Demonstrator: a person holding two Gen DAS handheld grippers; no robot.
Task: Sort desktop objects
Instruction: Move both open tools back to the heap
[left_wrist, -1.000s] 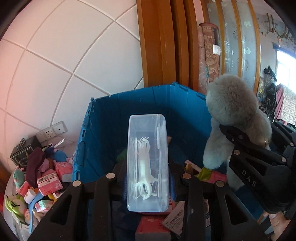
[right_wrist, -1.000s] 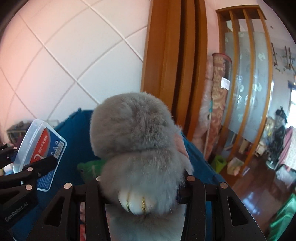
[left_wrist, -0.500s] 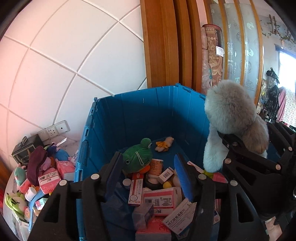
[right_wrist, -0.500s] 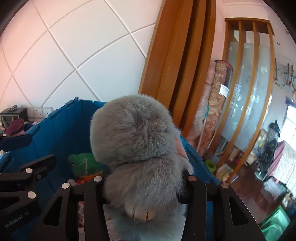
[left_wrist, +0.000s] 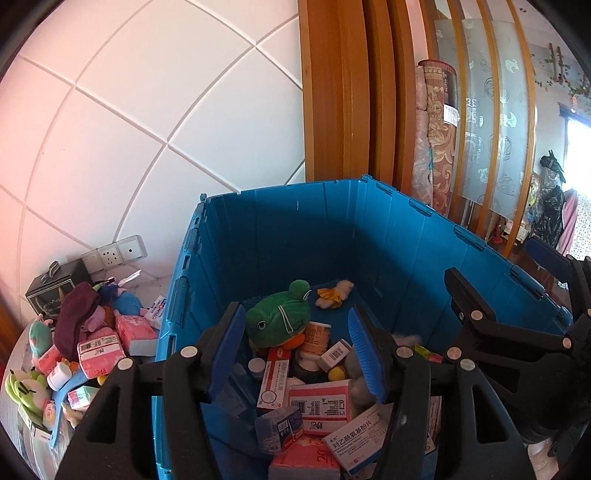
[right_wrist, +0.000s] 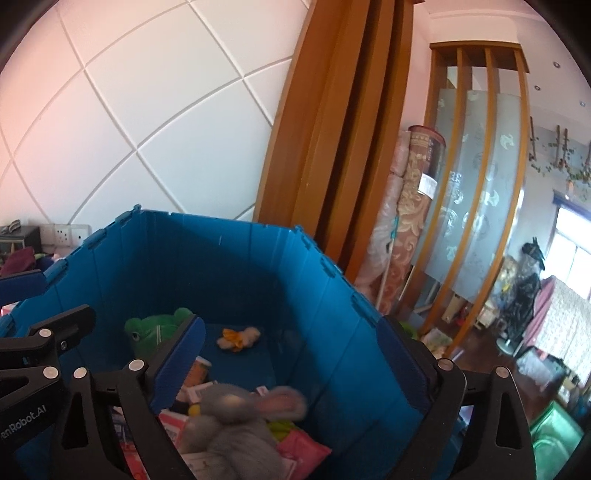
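A blue crate (left_wrist: 280, 236) holds a green frog plush (left_wrist: 280, 321), a small white and orange plush (left_wrist: 334, 293) and several medicine boxes (left_wrist: 319, 406). My left gripper (left_wrist: 297, 350) is open and empty above the crate. My right gripper (right_wrist: 295, 362) is open over the crate (right_wrist: 221, 266). The grey plush rabbit (right_wrist: 236, 421), blurred, lies in the crate below it, among pink boxes. The right gripper also shows at the right of the left wrist view (left_wrist: 509, 332).
Left of the crate, on a tabletop, lies a pile of plush toys, pink boxes (left_wrist: 99, 350) and small bottles, with a black box (left_wrist: 55, 295) and wall sockets (left_wrist: 110, 254) behind. A tiled wall and a wooden door frame (left_wrist: 340, 92) stand behind the crate.
My left gripper opened and let go of the clear floss-pick box, which is out of sight now. My right gripper opened and the grey rabbit dropped into the crate.
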